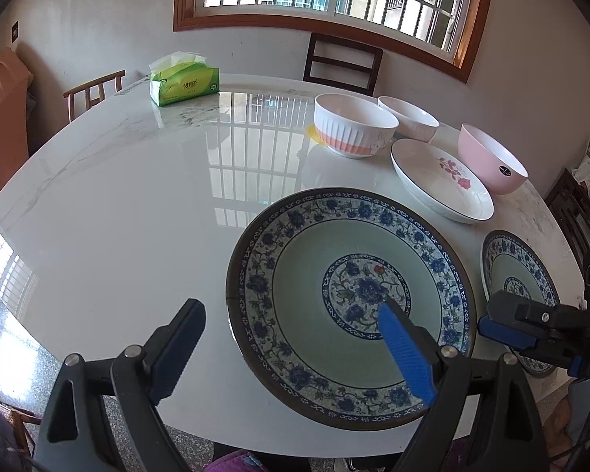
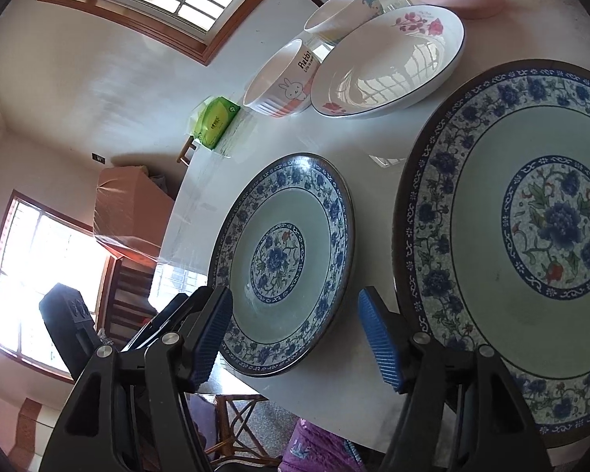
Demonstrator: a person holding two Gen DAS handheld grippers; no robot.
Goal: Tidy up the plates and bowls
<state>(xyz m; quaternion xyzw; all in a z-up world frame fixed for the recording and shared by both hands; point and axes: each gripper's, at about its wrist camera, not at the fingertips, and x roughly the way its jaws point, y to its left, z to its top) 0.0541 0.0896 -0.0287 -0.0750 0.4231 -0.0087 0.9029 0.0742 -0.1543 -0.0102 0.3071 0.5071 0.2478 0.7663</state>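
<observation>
While both tongs hang above the near edge of the white marble table, their blue-padded jaws stand wide apart with nothing between the pads. Left gripper: its right finger overlaps the bowl of a large blue-and-white floral plate, its left finger lies over bare tabletop; whether the finger touches the plate cannot be told. Right gripper: its jaws frame the near rim of that same plate; a second blue-and-white plate lies just to its right, apart from the first. Beyond both tongs sits a white oval dish with pink flowers, and just past it a pink bowl. Left of the dish stands a ribbed rabbit bowl, with a plain white bowl behind it. Far beyond the left gripper, well apart from the crockery, rests a green tissue pack
</observation>
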